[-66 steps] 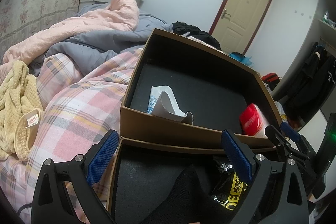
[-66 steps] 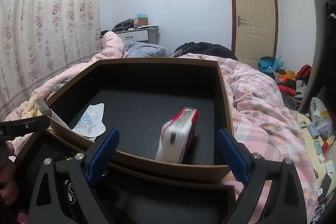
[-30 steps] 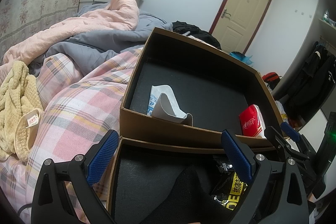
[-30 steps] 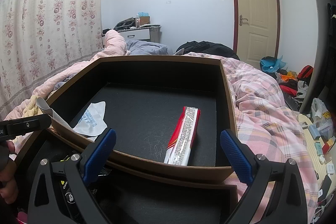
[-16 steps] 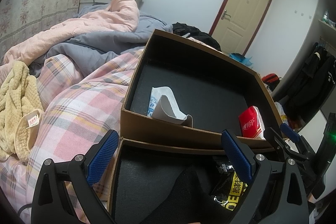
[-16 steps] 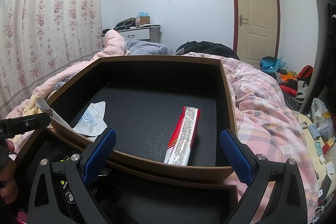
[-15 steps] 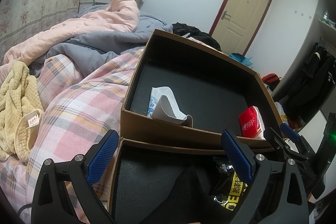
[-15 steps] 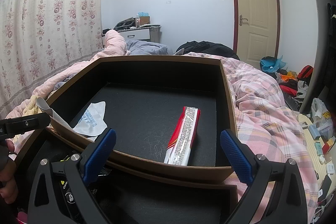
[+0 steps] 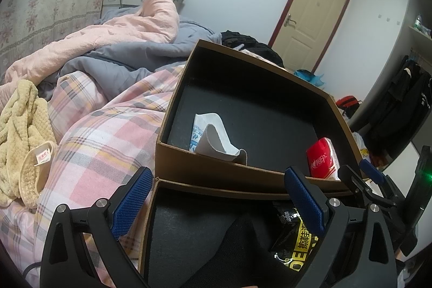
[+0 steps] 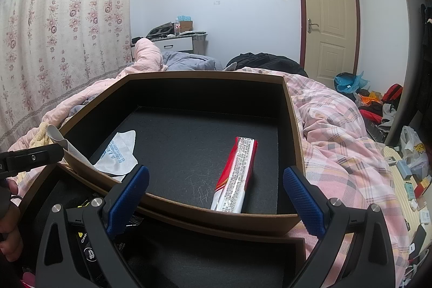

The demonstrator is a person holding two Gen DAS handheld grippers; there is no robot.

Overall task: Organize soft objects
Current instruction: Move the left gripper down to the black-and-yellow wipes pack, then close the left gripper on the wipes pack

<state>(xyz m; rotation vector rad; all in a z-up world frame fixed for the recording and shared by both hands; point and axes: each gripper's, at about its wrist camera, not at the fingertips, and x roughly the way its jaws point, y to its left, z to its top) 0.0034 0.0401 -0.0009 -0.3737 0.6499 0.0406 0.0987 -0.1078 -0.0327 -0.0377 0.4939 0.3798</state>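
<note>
While both hand-held grippers are held wide open with nothing between the blue pads, two brown boxes are seen sitting on the plaid bed. Left hand-held gripper is parked low in the left wrist frame, over the near box, where a black cloth and a black-and-yellow packet are tucked in at the lower right. Right hand-held gripper is hung at the bottom of its own frame, above the front wall of the far box.

Inside that far box, a red tissue pack is laid flat right of centre, near the front wall, and a white mask is draped over the front-left edge. Both are kept well apart.

Off at the left edge of the left wrist frame, a yellow fuzzy garment is left crumpled on the bed, outside both boxes.
</note>
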